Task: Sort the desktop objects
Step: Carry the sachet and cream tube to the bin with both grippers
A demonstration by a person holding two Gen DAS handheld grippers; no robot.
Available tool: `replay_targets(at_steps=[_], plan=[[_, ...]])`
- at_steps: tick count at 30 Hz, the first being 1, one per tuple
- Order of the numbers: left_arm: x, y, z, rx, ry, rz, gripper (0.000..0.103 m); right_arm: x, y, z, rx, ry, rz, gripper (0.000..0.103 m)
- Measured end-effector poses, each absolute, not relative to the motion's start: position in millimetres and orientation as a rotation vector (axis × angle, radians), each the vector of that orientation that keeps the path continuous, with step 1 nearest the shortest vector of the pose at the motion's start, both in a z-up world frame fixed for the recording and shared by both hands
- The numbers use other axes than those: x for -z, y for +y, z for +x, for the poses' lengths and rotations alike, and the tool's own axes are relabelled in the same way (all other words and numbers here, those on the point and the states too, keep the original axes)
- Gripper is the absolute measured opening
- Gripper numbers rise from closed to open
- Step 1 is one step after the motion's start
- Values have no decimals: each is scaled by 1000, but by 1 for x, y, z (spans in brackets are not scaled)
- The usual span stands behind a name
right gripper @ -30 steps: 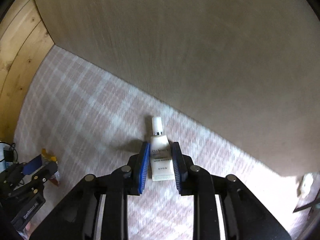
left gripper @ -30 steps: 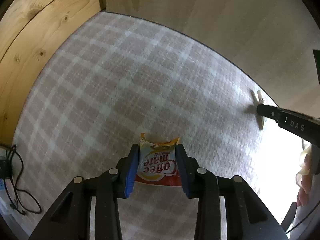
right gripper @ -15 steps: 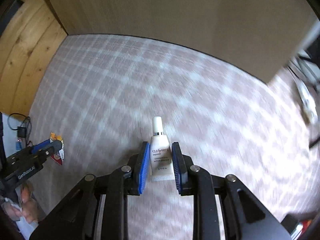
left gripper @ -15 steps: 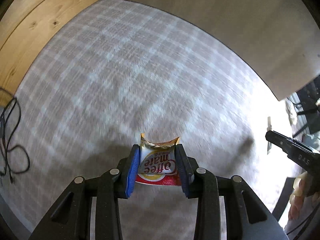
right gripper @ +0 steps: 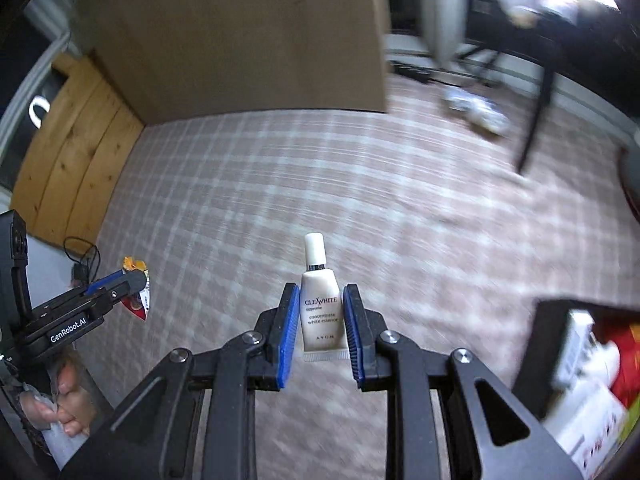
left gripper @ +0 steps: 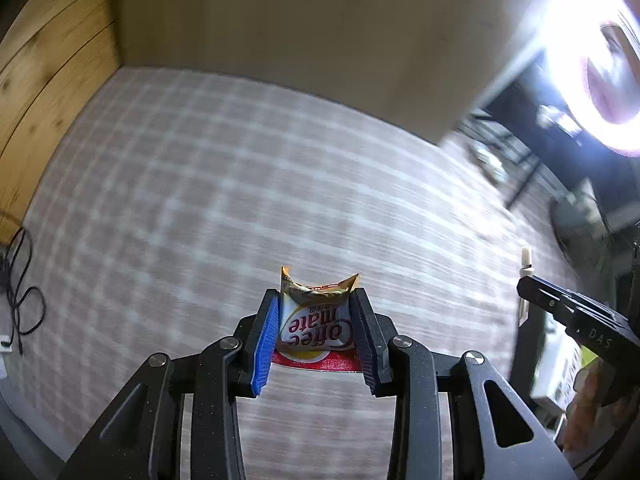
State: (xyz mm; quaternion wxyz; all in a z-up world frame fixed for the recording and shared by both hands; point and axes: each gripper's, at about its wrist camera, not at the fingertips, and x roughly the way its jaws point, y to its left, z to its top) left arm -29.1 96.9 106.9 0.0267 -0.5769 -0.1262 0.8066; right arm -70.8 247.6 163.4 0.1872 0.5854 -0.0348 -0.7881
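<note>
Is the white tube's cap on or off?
On: the white tube shows its white cap seated at its far end.

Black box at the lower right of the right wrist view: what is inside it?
The black box holds blurred packages in white, red and yellow-green. Their labels cannot be read, and the frame edge and the right gripper hide the rest.

Pink-and-white plaid carpet [left gripper: 248, 184], red-yellow-white sachet [left gripper: 316, 326], white tube [right gripper: 322, 312], blue pads [right gripper: 289, 330], tan wall [left gripper: 300, 20]

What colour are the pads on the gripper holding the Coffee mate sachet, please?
Blue, ribbed pads on the left gripper, clearest in the left wrist view.
</note>
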Motion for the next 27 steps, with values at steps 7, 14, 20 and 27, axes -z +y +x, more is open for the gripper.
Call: replay_targets(at_steps=[7, 14, 20, 27], plan=[[-141, 132, -58, -2370, -270, -1693, 34, -167, 350, -30, 2339, -221, 1638, 22], [-180, 205, -9, -2235, -167, -1626, 34, -180, 449, 16, 2497, -338, 1671, 22], [-194, 288, 12, -2118, -83, -1579, 34, -189, 539, 45, 2608, -422, 1713, 22], [-198, 382, 41, -1991, 10, -1536, 34, -193, 614, 66, 2682, -474, 1773, 22]])
